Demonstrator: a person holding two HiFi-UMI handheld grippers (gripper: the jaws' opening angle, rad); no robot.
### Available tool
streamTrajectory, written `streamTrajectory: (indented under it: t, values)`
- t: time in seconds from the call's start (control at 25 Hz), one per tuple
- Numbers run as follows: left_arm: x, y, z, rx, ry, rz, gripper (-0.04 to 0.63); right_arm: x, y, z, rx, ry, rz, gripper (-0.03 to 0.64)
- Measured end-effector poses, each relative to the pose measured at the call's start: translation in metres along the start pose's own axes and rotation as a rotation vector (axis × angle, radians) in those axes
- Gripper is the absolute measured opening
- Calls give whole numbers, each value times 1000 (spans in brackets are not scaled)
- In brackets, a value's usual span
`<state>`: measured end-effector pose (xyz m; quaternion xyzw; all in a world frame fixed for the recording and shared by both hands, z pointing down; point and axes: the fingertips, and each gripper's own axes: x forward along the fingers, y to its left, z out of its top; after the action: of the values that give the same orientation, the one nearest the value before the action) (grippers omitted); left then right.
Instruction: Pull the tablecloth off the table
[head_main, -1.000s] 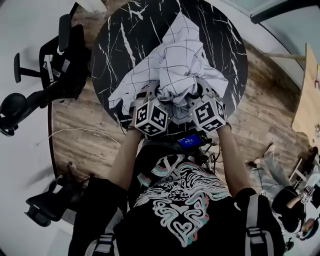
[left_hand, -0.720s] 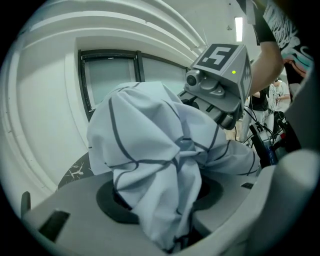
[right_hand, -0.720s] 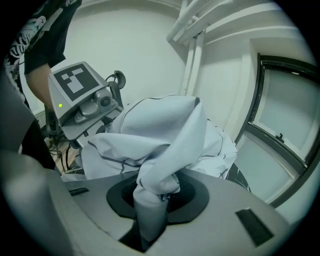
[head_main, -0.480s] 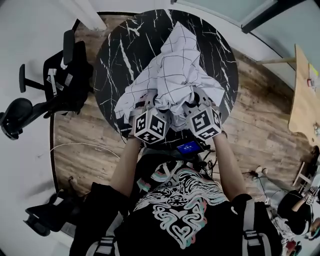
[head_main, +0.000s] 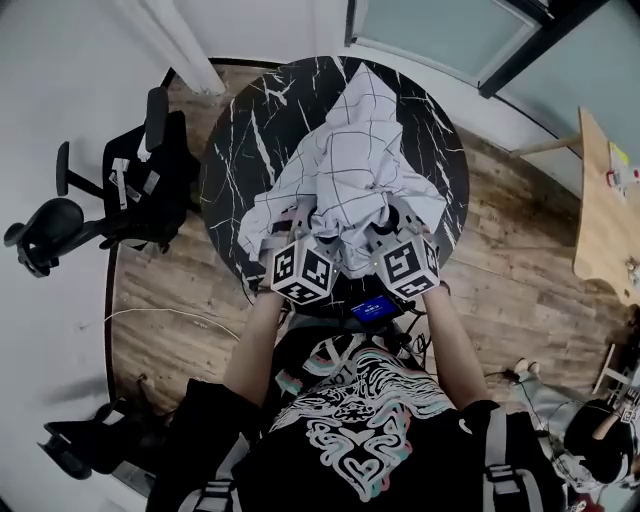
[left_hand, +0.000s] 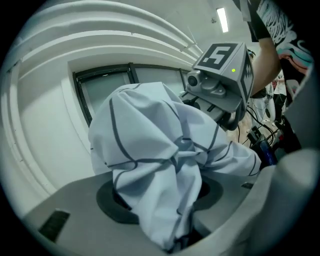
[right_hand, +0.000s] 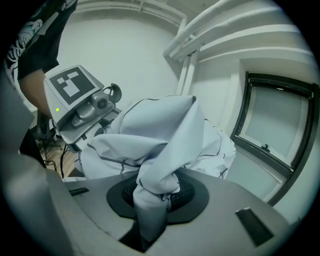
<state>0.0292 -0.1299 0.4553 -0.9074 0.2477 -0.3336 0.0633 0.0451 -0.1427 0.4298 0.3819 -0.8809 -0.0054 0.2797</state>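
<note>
Head view: tablecloth (head_main: 350, 160), white with a dark grid, bunched over the round black marble desk (head_main: 240, 150). Its near part is lifted above the desk edge, higher than a second ago. Left gripper (head_main: 303, 228): jaws part-open, clamped on a thick wad of cloth. Right gripper (head_main: 390, 225): jaws nearly closed, pinching a twisted fold.

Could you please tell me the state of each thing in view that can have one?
tablecloth: bunched, near end gathered up, far end lying on the table.
left gripper: shut on the tablecloth.
right gripper: shut on the tablecloth.
table: black marble top largely uncovered.
</note>
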Motion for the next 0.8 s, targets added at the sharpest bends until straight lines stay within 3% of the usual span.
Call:
streamTrajectory:
  t: [0.8]
  values:
    - [-20,-21,95,183,-71,78,270,-91,-36,32,-41,-127,-148,87]
